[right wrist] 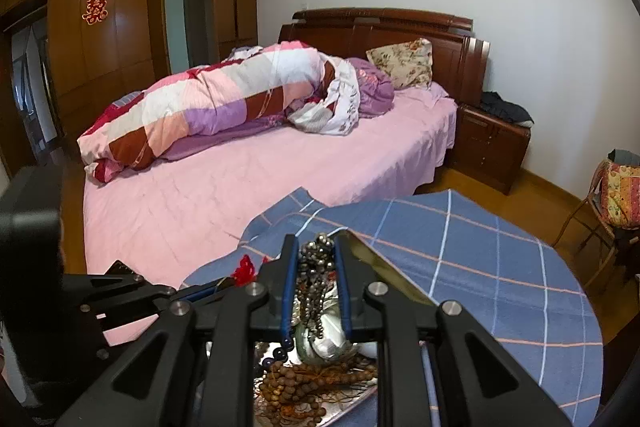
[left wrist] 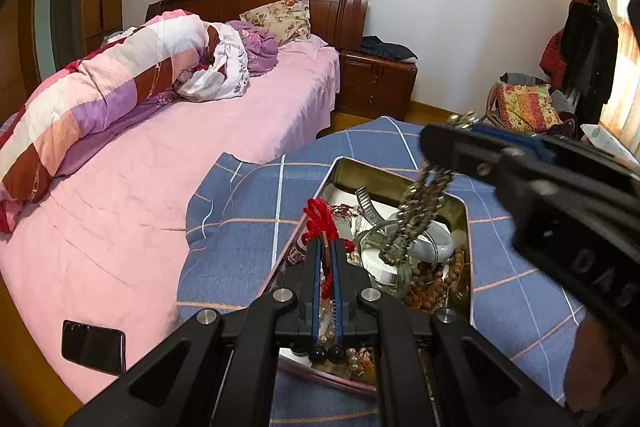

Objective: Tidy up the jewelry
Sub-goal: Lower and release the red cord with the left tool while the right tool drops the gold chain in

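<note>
A gold metal tin full of jewelry sits on a blue plaid cloth. My left gripper is shut on a red knotted cord ornament above the tin's left side. My right gripper is shut on a dark metallic bead strand, which hangs over the tin; it shows in the left wrist view dangling from the right gripper. Brown wooden beads, a jade bangle, a watch band and pearls lie in the tin.
The cloth covers a round table beside a pink bed with a rolled quilt. A black phone lies on the bed near the table. A chair with a patterned cushion stands at the right.
</note>
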`<state>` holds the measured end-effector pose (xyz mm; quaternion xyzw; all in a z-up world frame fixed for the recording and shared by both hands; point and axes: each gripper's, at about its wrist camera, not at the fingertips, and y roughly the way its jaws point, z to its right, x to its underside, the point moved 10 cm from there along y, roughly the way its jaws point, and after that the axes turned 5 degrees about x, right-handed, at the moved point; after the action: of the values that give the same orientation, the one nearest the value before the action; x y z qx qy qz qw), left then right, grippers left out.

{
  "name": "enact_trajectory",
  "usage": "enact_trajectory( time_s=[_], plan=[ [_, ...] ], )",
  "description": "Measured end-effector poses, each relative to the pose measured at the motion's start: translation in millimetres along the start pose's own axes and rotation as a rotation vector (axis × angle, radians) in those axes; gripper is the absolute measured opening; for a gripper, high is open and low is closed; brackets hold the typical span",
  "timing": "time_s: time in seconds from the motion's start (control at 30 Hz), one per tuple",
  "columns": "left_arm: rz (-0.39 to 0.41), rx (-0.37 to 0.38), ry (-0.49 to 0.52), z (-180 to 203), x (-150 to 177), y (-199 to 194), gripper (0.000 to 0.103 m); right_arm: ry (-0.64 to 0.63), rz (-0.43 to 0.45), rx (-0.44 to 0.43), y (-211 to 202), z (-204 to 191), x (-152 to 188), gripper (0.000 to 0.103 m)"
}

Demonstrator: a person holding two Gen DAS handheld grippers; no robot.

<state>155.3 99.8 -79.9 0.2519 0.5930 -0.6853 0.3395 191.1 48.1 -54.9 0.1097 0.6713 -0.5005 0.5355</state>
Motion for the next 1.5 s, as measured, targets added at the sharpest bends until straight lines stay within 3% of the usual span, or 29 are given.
enact_trajectory(
  time_s=[1.07,1.5],
  plan=[
    [-0.07,0.0,-0.006,-2.3,22.3,20.8,0.004,-0.009,-0.141,-0.003,39.8,-4.1,39.8,0.021],
    [-0.076,-0.007,-0.005,-3.0,25.9,22.3,0.004,-0.02,-0.147,-0.002,42.5,-11.2,42.4,0.021]
  ],
)
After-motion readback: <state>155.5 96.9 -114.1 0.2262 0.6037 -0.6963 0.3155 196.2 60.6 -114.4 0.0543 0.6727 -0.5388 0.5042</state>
